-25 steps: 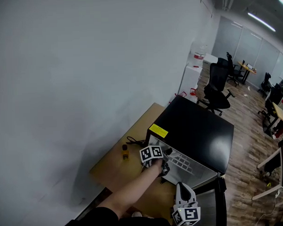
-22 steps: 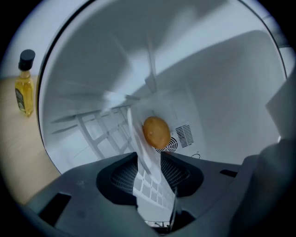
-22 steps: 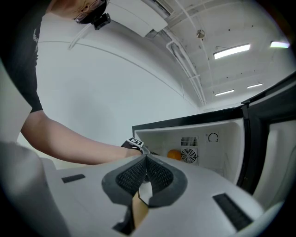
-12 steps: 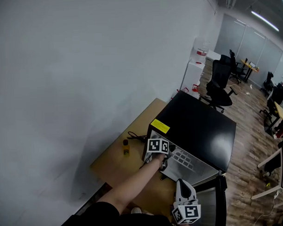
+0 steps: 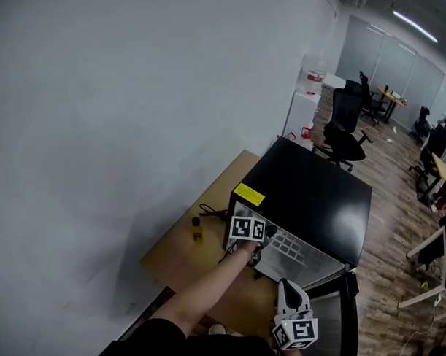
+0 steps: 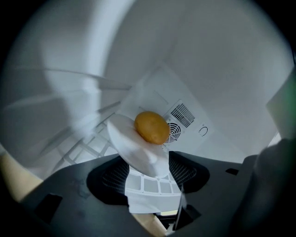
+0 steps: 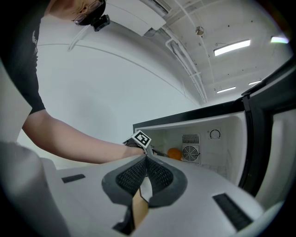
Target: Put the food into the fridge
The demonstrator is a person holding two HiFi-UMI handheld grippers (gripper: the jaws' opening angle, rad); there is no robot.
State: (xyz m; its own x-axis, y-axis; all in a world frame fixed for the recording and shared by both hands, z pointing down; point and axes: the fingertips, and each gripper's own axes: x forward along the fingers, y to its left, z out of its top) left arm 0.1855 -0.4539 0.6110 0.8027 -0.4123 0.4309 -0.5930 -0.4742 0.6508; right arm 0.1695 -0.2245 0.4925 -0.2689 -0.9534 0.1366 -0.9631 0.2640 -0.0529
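Observation:
A black mini fridge [image 5: 311, 200] stands on a wooden table, its door [image 5: 337, 315] swung open. Inside it, a white plate [image 6: 134, 146] carrying a round orange-brown food item [image 6: 151, 127] rests on the wire shelf. My left gripper [image 6: 148, 175] reaches into the fridge mouth [image 5: 259, 245]. Its jaws have just been opening and now stand apart on either side of the plate's near edge, with the pads off it. My right gripper [image 7: 145, 170] hangs back by the door [image 5: 294, 326], shut with nothing in it. The right gripper view also shows the food [image 7: 174, 153].
A small yellow bottle [image 5: 197, 229] and a black cable [image 5: 209, 210] lie on the table [image 5: 182, 255] left of the fridge. A white wall runs close behind. Office chairs [image 5: 345, 133] and desks stand farther off on the wooden floor.
The left gripper's marker cube has rolled at the fridge mouth, now showing two faces side by side. The right gripper has kept still.

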